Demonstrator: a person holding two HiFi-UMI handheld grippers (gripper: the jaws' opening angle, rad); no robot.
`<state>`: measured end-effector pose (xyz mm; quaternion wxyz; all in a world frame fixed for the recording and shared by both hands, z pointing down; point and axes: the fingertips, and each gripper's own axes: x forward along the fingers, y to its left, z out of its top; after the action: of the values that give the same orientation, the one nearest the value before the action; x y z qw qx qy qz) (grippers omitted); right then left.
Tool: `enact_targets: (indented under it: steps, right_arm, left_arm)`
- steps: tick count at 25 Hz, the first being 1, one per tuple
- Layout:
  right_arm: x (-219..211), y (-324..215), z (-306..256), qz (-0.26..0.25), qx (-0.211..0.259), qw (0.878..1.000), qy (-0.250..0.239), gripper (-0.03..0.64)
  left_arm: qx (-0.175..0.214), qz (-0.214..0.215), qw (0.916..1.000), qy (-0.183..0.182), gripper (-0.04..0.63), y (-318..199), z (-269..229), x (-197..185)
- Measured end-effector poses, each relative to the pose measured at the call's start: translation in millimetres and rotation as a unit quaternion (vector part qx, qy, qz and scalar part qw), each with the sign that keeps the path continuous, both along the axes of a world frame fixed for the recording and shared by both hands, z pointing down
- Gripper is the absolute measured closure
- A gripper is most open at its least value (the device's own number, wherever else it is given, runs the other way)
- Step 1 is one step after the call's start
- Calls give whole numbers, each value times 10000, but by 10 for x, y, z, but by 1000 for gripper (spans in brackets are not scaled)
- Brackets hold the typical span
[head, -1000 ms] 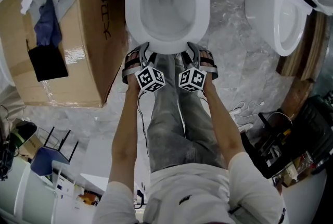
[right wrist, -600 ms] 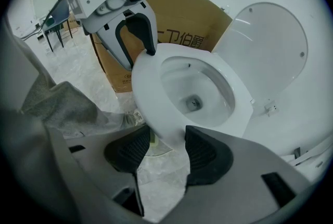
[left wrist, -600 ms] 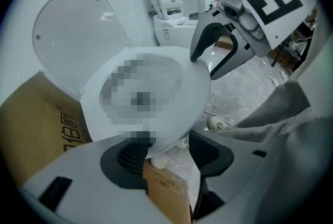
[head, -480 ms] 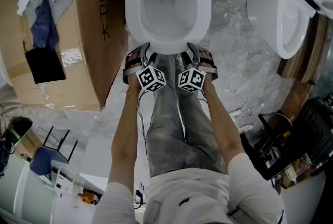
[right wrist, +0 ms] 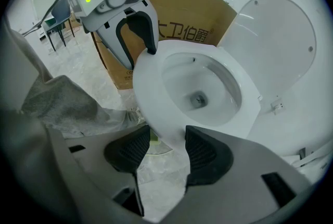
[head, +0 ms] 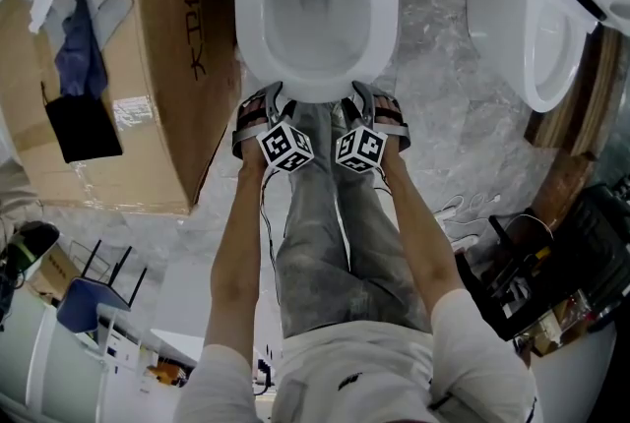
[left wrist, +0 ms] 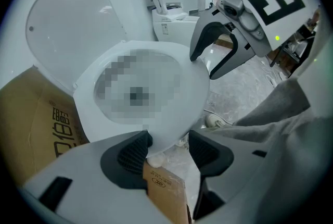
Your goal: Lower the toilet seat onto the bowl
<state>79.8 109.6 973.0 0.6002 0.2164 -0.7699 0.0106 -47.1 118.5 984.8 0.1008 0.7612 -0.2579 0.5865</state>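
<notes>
A white toilet seat (head: pixel 382 28) lies flat on its bowl, and the lid (right wrist: pixel 276 40) stands raised behind it. Both grippers hover side by side at the bowl's front edge. In the head view my left gripper (head: pixel 264 98) is at the front left and my right gripper (head: pixel 370 98) at the front right. The left gripper (left wrist: pixel 167 147) stands open, with the seat's front rim (left wrist: pixel 179 124) in line between its pads. My right gripper (right wrist: pixel 167 146) is open too, facing the rim (right wrist: pixel 151 92). Nothing is gripped.
A large cardboard box (head: pixel 128 67) with cloths on it stands close on the toilet's left. A second toilet (head: pixel 532 18) is at the right. The person's sandalled feet (head: pixel 389 111) are at the bowl's base. Dark clutter (head: pixel 561 264) is at lower right.
</notes>
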Motion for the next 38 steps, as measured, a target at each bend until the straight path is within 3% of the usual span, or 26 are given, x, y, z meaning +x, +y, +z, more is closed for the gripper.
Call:
enact_targets:
  steps: [7, 15, 25, 32, 38]
  right_arm:
    - [-1, 3, 84, -16, -133, 9999, 36, 403]
    - [4, 9, 111, 22, -284, 9996, -27, 403]
    - [1, -198, -248, 752, 53, 9954, -597, 436]
    - [-39, -628, -897, 1385, 713, 9781, -1381, 437]
    - [-47, -919, -1612, 1786, 1128, 9552, -2075, 436]
  left_arm:
    - [-135, -7, 9999, 71, 352, 25, 58, 24]
    - [-144, -332, 9989, 311, 378, 25, 37, 23]
    - [121, -645, 9958, 643, 380, -94, -247, 26]
    - [637, -1142, 9859, 1047, 391, -405, -773, 18]
    - [1220, -1592, 9671, 1562, 396, -764, -1449, 38]
